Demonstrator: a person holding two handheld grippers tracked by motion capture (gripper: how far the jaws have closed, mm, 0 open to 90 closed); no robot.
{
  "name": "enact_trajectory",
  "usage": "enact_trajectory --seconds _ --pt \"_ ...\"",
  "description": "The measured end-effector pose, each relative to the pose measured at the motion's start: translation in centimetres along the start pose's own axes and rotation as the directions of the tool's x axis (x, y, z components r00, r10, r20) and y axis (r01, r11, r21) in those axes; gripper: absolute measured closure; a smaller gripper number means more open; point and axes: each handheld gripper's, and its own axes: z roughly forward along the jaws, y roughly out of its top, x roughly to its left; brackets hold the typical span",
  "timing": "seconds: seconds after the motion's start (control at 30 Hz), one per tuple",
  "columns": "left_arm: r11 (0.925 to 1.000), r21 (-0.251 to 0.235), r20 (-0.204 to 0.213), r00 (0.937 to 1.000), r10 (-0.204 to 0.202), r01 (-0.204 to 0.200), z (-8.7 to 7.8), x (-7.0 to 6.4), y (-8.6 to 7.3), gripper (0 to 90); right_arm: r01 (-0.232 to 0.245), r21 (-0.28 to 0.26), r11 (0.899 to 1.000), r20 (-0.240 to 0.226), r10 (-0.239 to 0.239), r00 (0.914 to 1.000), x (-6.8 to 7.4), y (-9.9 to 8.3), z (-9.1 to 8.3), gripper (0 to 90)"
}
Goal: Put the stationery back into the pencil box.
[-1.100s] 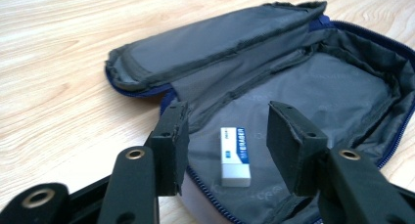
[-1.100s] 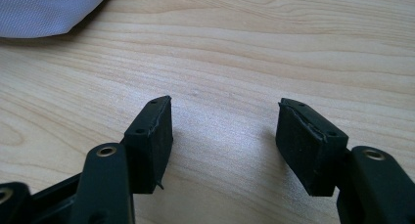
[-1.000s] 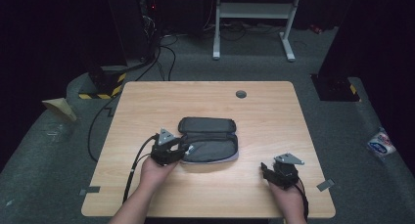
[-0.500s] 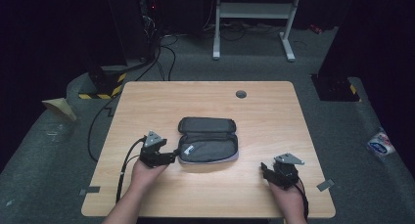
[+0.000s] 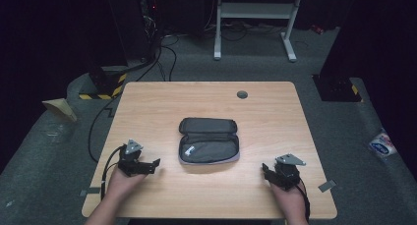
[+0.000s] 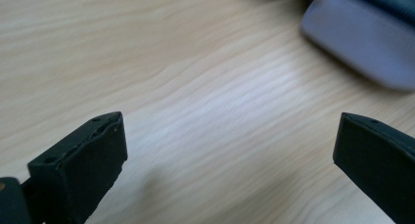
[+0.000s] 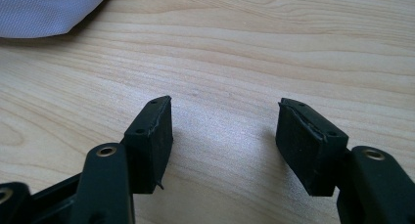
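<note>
The pencil case (image 5: 209,141) sits mid-surface, unzipped, lid flopped toward the far side. A second ago the left gripper (image 5: 145,166) was right up against the case's left end; now it's pulled back toward the near-left corner, jaws spread wide and empty. So I'd guess the opening part is done and the hands are backing off. The right gripper (image 5: 268,172) rests near the front-right edge, jaws also parted, holding nothing. The high view shows a small whitish label inside the case, too small to read. The left gripper view gets the case's pale grey edge (image 6: 362,53) up close but blurred, and the right gripper view catches a pale fabric corner (image 7: 49,9).
</note>
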Motion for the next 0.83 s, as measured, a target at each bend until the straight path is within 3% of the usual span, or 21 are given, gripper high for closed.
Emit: enact_trajectory --seconds 0.13,0.17,0.2,0.27,0.3,0.37,0.47,0.57,0.83 --pt "0.9984 0.039 -0.038 0.9983 0.044 -0.042 -0.7 0.7 -1.9 0.1 0.0 0.0 1.0 0.0 0.0 1.0 0.0 0.0 0.0 38.4" --pt "0.9992 0.027 -0.017 0.9994 0.031 -0.03 -0.9 1.0 -2.6 0.2 0.0 0.0 1.0 0.0 0.0 1.0 0.0 0.0 0.0 38.4" --pt "0.9998 0.018 -0.023 0.9997 0.009 -0.008 -1.4 1.3 -3.1 2.8 0.0 0.0 1.0 0.0 0.0 1.0 0.0 0.0 0.0 38.4" --pt "0.9999 -0.003 -0.054 0.9985 0.013 -0.013 -1.9 1.3 -3.6 5.8 0.0 0.0 1.0 0.0 0.0 1.0 0.0 0.0 0.0 38.4" --pt "0.9998 -0.014 -0.046 0.9988 0.015 -0.016 -2.1 1.2 -3.8 8.0 0.0 0.002 1.0 0.001 0.0 1.0 0.0 0.0 0.0 38.4" --pt "0.9992 -0.02 -0.028 0.999 0.034 -0.034 -2.3 1.1 -3.9 15.9 -0.002 0.002 1.0 0.003 0.002 1.0 0.0 0.0 0.0 38.3" --pt "0.9999 -0.015 -0.015 0.9999 0.004 -0.005 -2.2 1.3 -3.8 15.9 -0.003 0.001 1.0 0.006 0.003 1.0 0.1 0.0 0.0 38.3" --pt "0.9999 -0.012 -0.032 0.9994 -0.011 0.01 -2.1 1.4 -3.7 14.7 -0.004 0.001 1.0 0.007 0.004 1.0 0.1 0.0 -0.1 38.4" --pt "0.9999 -0.012 -0.035 0.9993 -0.009 0.008 -2.0 1.5 -3.6 14.8 -0.001 0.0 1.0 0.007 0.001 1.0 0.1 0.0 0.0 38.4"
